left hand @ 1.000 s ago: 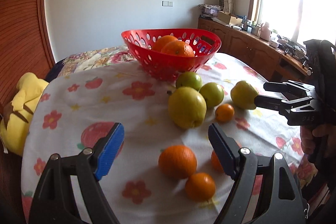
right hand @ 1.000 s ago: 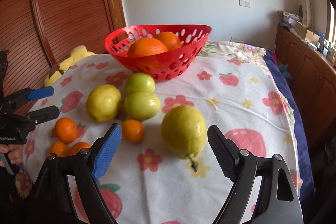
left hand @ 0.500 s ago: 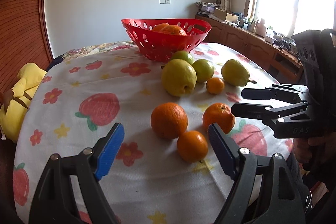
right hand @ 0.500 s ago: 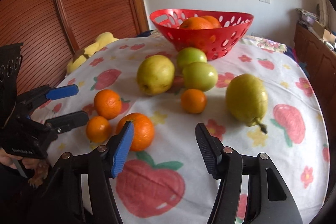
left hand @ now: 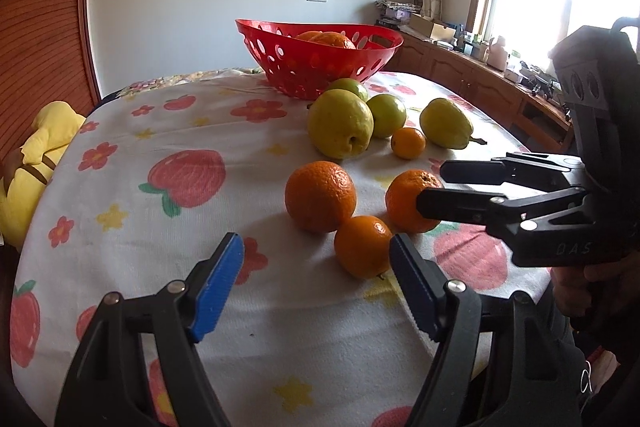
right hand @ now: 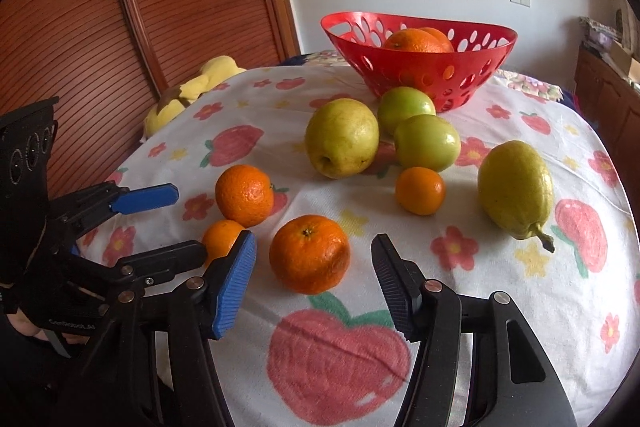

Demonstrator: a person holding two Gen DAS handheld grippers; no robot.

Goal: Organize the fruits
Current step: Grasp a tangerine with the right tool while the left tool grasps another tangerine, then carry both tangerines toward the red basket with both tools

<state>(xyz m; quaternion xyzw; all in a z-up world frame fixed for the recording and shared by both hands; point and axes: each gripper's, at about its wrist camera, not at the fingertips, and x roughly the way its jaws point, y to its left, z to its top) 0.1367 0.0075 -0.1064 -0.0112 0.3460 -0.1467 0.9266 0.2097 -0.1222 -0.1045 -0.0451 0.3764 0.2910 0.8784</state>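
At lower centre of right wrist view, right claw (right hand: 312, 277) jaws just narrowed, open, flanking orange (right hand: 309, 253) on bench (right hand: 460, 299), untouched. Left claw (left hand: 316, 281) closing too, empty, small orange (left hand: 362, 245) ahead. Red basket (right hand: 420, 75) far; grasp imminent.

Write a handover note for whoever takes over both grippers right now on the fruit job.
Left gripper: open, jaws have just been closing, nothing gripped; a small orange lies by its right finger.
Right gripper: open, jaws have just been closing; a big orange sits at its tips, pads not on it.
Done: two oranges are in the red basket.
Left: four oranges and four green-yellow fruits lie loose on the tablecloth.
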